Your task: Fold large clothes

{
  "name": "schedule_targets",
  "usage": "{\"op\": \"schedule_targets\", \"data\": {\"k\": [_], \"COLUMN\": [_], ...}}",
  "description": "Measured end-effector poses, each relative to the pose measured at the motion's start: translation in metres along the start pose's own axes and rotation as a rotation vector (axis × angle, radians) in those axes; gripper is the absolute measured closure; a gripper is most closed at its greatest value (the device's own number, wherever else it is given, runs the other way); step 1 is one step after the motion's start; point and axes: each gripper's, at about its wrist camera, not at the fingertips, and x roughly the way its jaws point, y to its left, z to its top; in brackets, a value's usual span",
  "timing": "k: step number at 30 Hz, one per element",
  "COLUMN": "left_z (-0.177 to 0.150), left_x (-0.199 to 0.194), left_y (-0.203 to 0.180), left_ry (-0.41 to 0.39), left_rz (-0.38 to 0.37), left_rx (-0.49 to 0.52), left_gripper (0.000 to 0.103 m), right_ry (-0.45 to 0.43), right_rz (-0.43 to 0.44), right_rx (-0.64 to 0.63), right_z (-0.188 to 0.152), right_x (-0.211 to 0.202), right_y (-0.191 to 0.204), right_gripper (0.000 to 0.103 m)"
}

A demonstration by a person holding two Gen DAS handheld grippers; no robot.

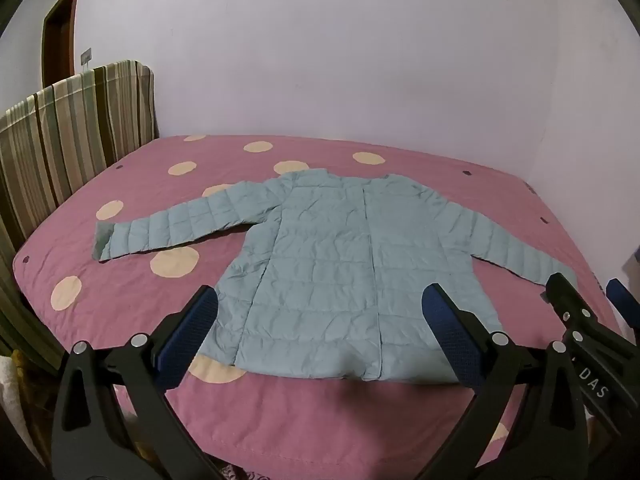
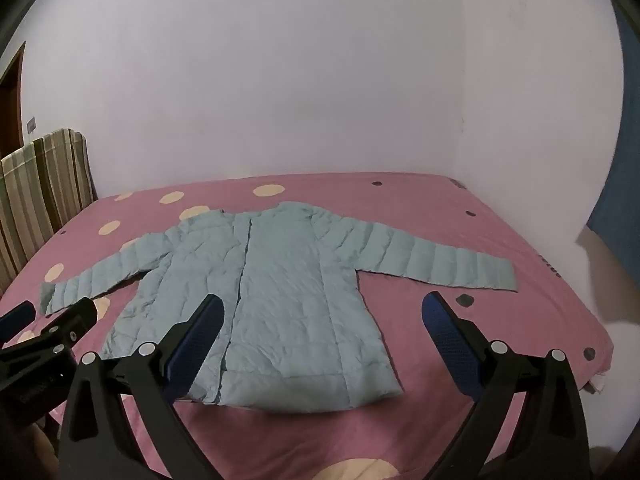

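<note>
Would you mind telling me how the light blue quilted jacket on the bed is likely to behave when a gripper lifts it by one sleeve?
The jacket looks thin and puffy, so probably light. Its creased, quilted shell suggests it will droop floppily and may slip between the pads.

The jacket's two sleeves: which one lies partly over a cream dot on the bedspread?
The sleeve on the striped-headboard side. Its cuff end overlaps a cream dot, while the other sleeve lies wholly on plain pink bedspread toward the room's corner.
</note>
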Motion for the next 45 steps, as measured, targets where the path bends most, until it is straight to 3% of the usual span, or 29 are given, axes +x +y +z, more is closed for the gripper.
{"op": "schedule_targets", "data": {"k": [45], "left_z": [-0.009], "left_x": [0.0], "left_y": [0.001], "left_ry": [0.022], "left_rz": [-0.002], "left_rx": [-0.005], "left_gripper": [0.002], "right_ry": [0.017], "right_rz": [-0.003], "right_rx": [-0.01], "right_z": [0.0], "right_x": [0.003], "right_y": [0.002], "right_gripper": [0.005]}}
